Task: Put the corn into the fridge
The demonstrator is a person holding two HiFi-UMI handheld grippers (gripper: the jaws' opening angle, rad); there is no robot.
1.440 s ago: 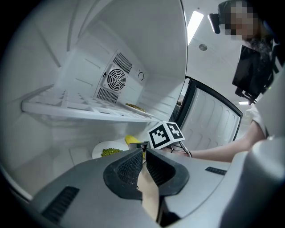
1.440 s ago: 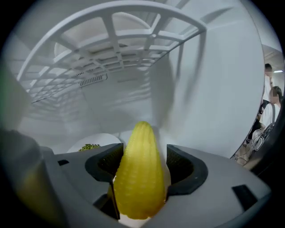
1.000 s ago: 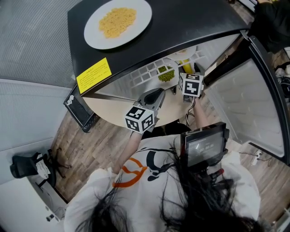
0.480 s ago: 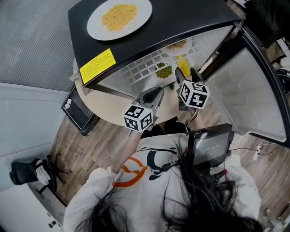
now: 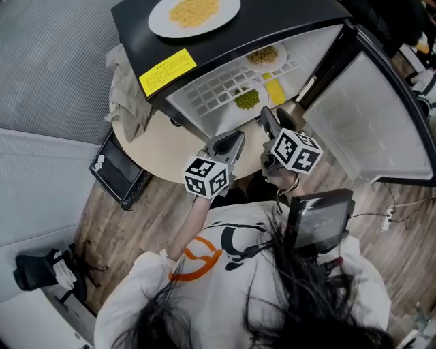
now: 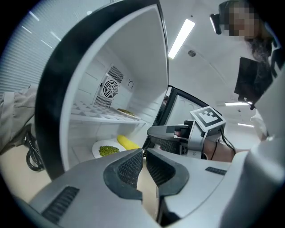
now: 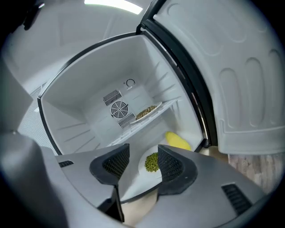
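A yellow corn cob (image 5: 274, 90) lies on the fridge floor beside a white plate of green peas (image 5: 247, 99); the right gripper view shows the cob (image 7: 178, 141) and the peas (image 7: 152, 162) too. My right gripper (image 5: 267, 123) hangs just outside the fridge opening, open, with nothing between its fingers; its jaws have just been closing. My left gripper (image 5: 230, 145) is over the table edge in front of the fridge, shut and empty. In the left gripper view the cob (image 6: 128, 143) lies past the jaws.
The black fridge top (image 5: 272, 20) carries a plate of yellow kernels (image 5: 194, 11). An upper shelf holds a plate of grains (image 5: 264, 54). The door (image 5: 368, 116) stands open at the right. A cloth (image 5: 129, 88) lies on the round table (image 5: 170, 146).
My right gripper has drawn back out of the fridge toward the person, rising and rolling, with its jaws narrower. The left gripper has shifted slightly. The corn stays inside.
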